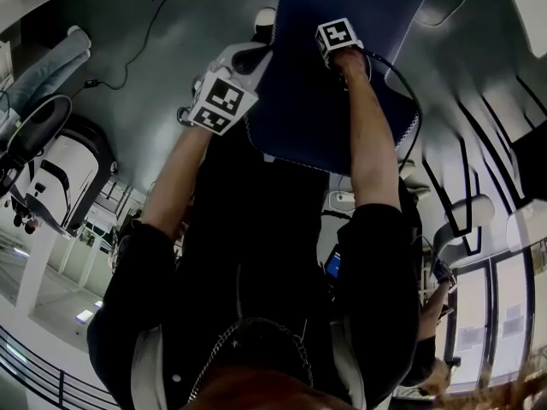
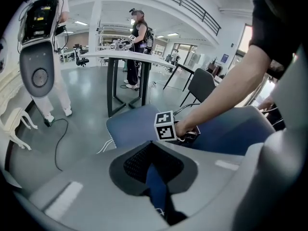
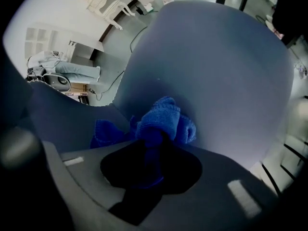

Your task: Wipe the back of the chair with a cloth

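Cloth [image 3: 163, 121], blue, bunched up in the right hand-held gripper [image 3: 153, 146], jaws pinched tight on it, up against the chair back [image 3: 216, 71]. Left hand-held gripper [image 2: 155, 174] looks clamped on that chair back's side edge, kinda murky there.

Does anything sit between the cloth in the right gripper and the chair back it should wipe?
Nothing visible does. The right gripper is shut on the blue cloth, which bunches right against the chair back. The left gripper clamps that back's edge, to one side.
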`<state>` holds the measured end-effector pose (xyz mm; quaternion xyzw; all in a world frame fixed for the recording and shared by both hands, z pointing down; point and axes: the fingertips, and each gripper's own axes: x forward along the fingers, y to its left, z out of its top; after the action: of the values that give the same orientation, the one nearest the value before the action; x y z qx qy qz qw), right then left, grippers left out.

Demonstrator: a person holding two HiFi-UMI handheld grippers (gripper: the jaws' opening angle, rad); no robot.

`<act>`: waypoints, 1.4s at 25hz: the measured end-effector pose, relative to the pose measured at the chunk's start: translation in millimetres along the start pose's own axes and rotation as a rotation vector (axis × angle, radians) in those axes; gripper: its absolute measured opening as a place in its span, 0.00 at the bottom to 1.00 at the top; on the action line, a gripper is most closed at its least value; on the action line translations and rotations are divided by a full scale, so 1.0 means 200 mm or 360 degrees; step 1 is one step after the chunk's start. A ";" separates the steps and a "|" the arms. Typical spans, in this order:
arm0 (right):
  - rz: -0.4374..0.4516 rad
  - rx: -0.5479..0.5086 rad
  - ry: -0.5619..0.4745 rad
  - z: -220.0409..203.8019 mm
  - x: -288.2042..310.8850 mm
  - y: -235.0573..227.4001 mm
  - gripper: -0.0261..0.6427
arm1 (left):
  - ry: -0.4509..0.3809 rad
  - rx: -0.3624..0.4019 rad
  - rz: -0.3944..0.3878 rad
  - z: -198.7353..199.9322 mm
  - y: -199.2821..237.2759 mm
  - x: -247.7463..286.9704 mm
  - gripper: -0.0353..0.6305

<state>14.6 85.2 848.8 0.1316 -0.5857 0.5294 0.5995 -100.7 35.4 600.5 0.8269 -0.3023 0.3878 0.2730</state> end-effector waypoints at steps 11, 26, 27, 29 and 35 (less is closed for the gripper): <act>0.0018 0.0167 0.0155 -0.27 -0.05 -0.35 0.19 | 0.0038 0.0035 -0.0018 0.05 -0.06 0.07 0.07; -0.0521 0.0028 0.0454 -0.53 -0.26 -0.70 0.18 | 0.0004 0.0093 -0.0028 0.18 -0.12 0.07 0.07; -0.0576 0.0001 0.0451 -0.52 -0.30 -0.72 0.18 | -0.0002 0.0100 -0.0026 0.19 -0.11 0.06 0.07; -0.0666 -0.0025 0.0410 -0.53 -0.41 -0.75 0.18 | -0.0001 0.0114 -0.0021 0.20 -0.11 0.02 0.07; -0.0708 0.0073 -0.0033 -0.46 -0.83 -0.72 0.18 | -0.0097 0.0155 -0.0029 0.34 -0.15 -0.11 0.07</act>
<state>222.0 18.3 749.4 0.2765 -0.5363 0.3958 0.6923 -58.2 14.9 538.3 0.8534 -0.2836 0.3741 0.2266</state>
